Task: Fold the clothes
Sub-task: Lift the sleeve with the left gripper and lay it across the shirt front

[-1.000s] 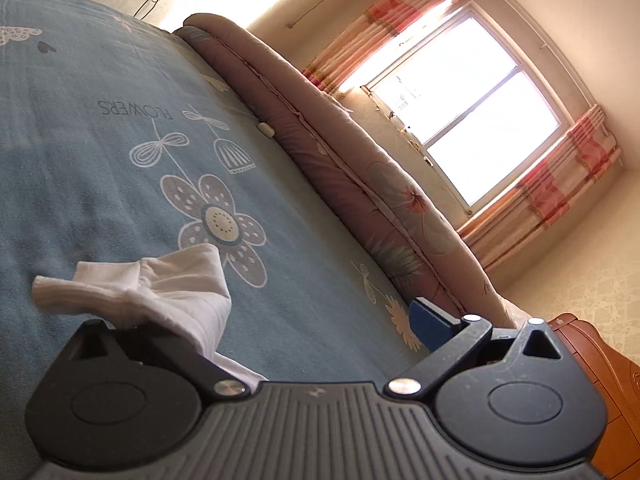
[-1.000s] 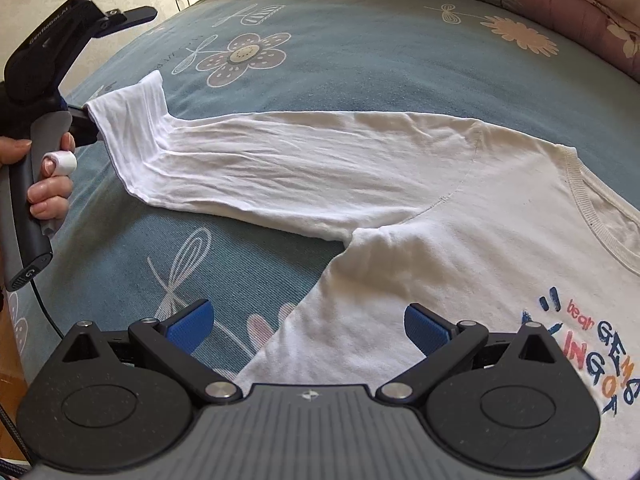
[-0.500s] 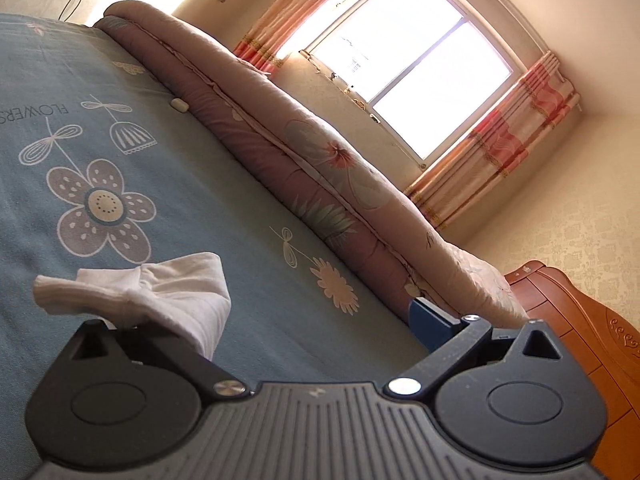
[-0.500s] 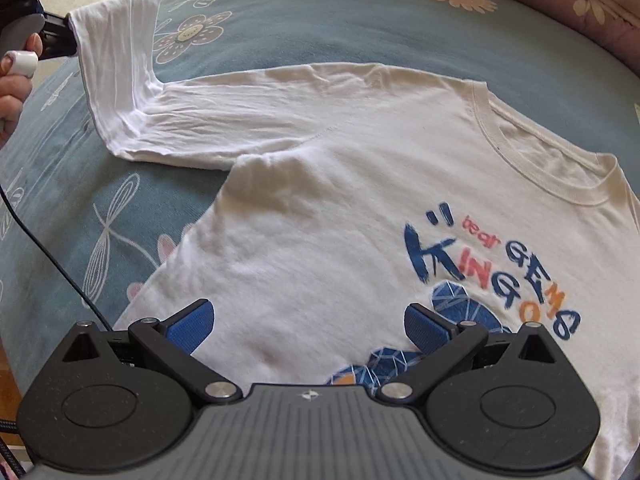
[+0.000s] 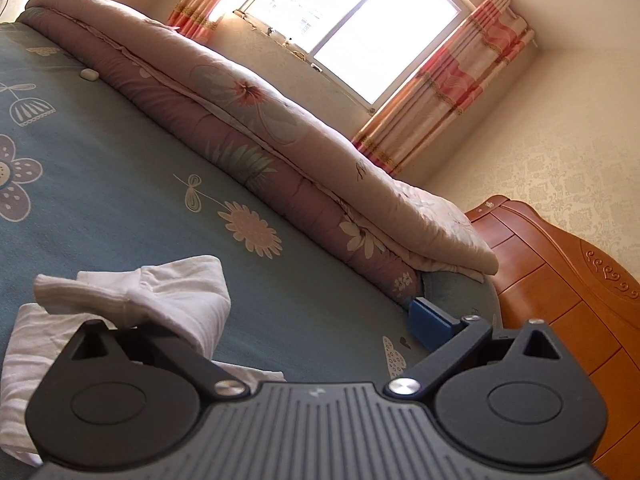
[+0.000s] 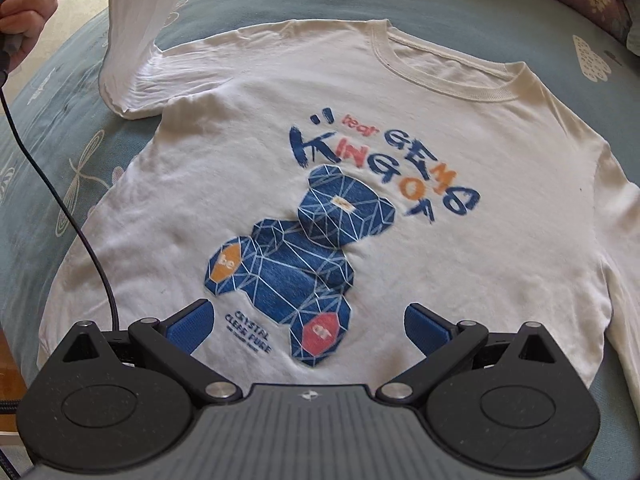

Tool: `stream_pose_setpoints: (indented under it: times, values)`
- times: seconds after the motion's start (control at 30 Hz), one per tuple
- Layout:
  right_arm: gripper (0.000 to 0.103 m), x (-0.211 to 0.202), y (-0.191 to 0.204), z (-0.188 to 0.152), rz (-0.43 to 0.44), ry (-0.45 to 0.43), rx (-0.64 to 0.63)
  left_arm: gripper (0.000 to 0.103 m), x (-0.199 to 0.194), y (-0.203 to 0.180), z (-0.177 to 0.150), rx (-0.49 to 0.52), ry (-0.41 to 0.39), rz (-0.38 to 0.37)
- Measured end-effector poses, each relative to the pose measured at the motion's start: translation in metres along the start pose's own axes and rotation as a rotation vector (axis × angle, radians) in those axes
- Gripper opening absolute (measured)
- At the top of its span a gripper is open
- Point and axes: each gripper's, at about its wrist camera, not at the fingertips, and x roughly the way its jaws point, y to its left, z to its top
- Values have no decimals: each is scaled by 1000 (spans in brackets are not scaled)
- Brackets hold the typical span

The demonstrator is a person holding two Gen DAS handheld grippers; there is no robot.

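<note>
A white long-sleeved shirt [image 6: 400, 128] with a blue bear print lies face up on the bed. Its left sleeve [image 6: 136, 20] is lifted off the bed and folds back at the shoulder. In the left wrist view the sleeve's cuff [image 5: 160, 300] drapes over the left finger of my left gripper [image 5: 308, 320]. That finger is hidden, and the jaws stand wide apart. My right gripper [image 6: 308, 320] hovers open over the shirt's lower front with nothing between its fingers. A hand [image 6: 24, 20] holds the left gripper's handle at the top left.
The blue flowered bedsheet [image 5: 100, 184] spreads under the shirt. A rolled pink quilt [image 5: 280, 152] lies along the bed's far side. A wooden headboard [image 5: 560, 280] stands at the right. A black cable [image 6: 80, 232] runs across the shirt's left edge.
My left gripper has raised the sleeve and carried it toward the shirt's body. My right gripper has moved from the sleeve and armpit to over the bear print.
</note>
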Motion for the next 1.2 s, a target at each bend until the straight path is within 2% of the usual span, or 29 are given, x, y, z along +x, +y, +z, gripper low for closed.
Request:
stream_pose_setpoints:
  times: [0.53, 0.8, 0.93, 1.2]
  values:
    - [103, -18, -62, -36, -23, 6, 58, 99, 73, -67, -76, 91, 180, -61]
    - [103, -19, -69, -41, -24, -9, 96, 99, 98, -102, -106, 163, 269, -141]
    - [103, -20, -69, -41, -24, -18, 113, 99, 103, -117, -126, 233, 322, -176]
    - [103, -20, -69, -42, -28, -30, 125, 99, 108, -124, -155, 306, 407, -167]
